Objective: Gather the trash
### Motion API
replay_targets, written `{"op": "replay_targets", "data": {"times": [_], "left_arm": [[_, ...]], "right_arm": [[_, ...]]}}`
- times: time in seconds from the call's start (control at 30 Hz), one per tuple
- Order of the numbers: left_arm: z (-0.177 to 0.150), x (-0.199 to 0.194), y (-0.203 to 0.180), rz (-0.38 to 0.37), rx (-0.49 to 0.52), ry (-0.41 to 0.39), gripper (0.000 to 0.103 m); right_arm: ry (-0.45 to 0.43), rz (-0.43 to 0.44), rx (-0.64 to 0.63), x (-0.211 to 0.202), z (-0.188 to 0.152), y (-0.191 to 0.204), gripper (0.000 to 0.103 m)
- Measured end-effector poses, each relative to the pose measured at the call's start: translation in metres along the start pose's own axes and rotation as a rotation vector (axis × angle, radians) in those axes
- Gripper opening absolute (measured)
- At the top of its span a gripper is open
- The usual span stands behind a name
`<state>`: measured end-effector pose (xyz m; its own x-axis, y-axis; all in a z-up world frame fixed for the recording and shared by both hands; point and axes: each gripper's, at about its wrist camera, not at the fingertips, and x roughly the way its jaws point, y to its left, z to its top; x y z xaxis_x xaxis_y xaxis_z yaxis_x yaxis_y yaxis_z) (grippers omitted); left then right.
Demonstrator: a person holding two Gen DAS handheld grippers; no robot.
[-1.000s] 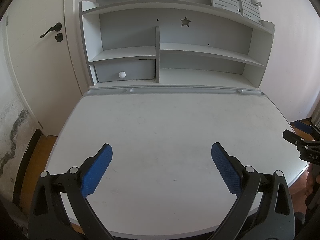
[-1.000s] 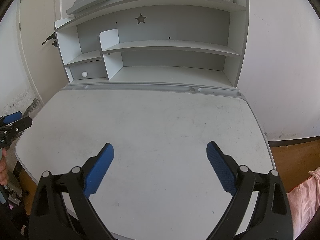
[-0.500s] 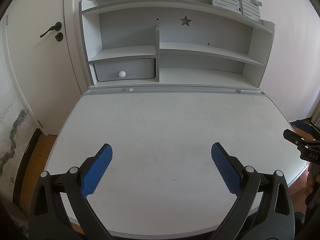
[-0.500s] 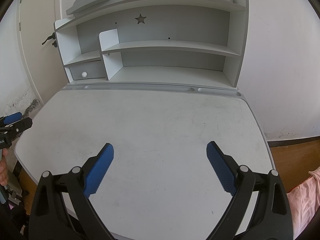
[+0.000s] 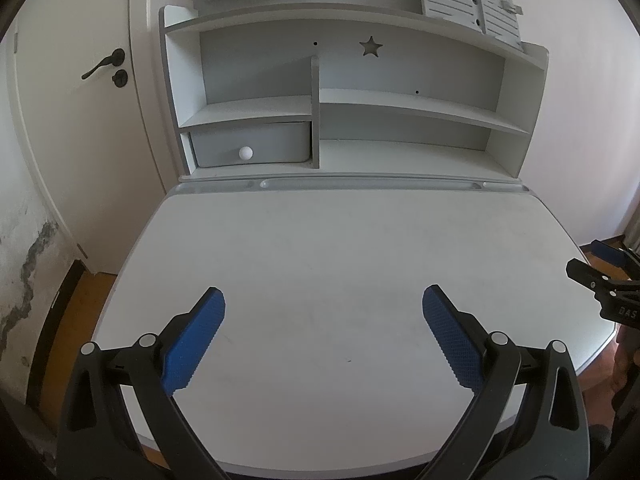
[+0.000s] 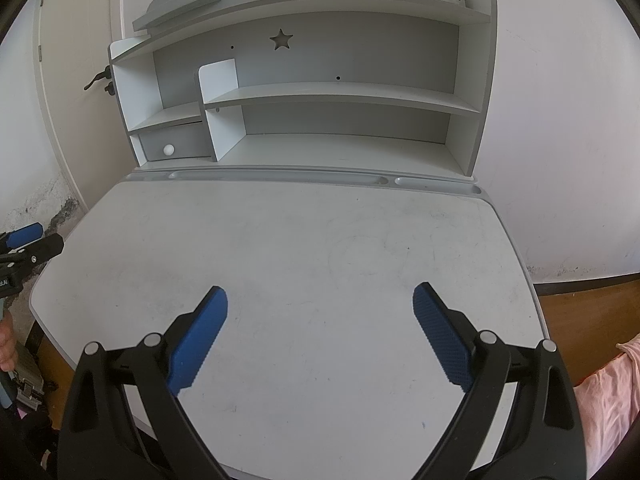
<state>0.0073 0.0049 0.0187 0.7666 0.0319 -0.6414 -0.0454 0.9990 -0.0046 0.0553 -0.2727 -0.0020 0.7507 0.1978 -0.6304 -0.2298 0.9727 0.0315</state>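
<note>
Left wrist view: the right gripper point(image 5: 600, 268) is cut off by the right edge, only two finger ends and a lettered block showing; the slatted grey panels point(image 5: 468, 4) atop the shelf unit point(image 5: 360, 92) run past the top edge. Right wrist view: the left gripper point(image 6: 24, 244) is cropped at the left edge; the door handle point(image 6: 98, 80) is partly hidden behind the shelf unit; pink fabric point(image 6: 612, 392) is cropped at the right edge.

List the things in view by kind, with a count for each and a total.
Grippers: 2, left gripper and right gripper, both open and holding nothing.
Desks: 1, white desk.
Shelf units: 1, shelf unit.
Drawers: 1, drawer with a white knob.
Doors: 1, door.
Trash items: 0 visible.
Total: 6.
</note>
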Motion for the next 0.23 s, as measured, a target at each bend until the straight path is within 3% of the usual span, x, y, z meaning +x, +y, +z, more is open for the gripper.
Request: {"op": "replay_targets", "data": {"times": [0.23], "left_arm": [[-0.0014, 0.0013, -0.0006, -0.017, -0.014, 0.024, 0.096]], "right_arm": [[0.0, -0.002, 0.0, 0.0002, 0.0003, 0.0005, 0.091]]}}
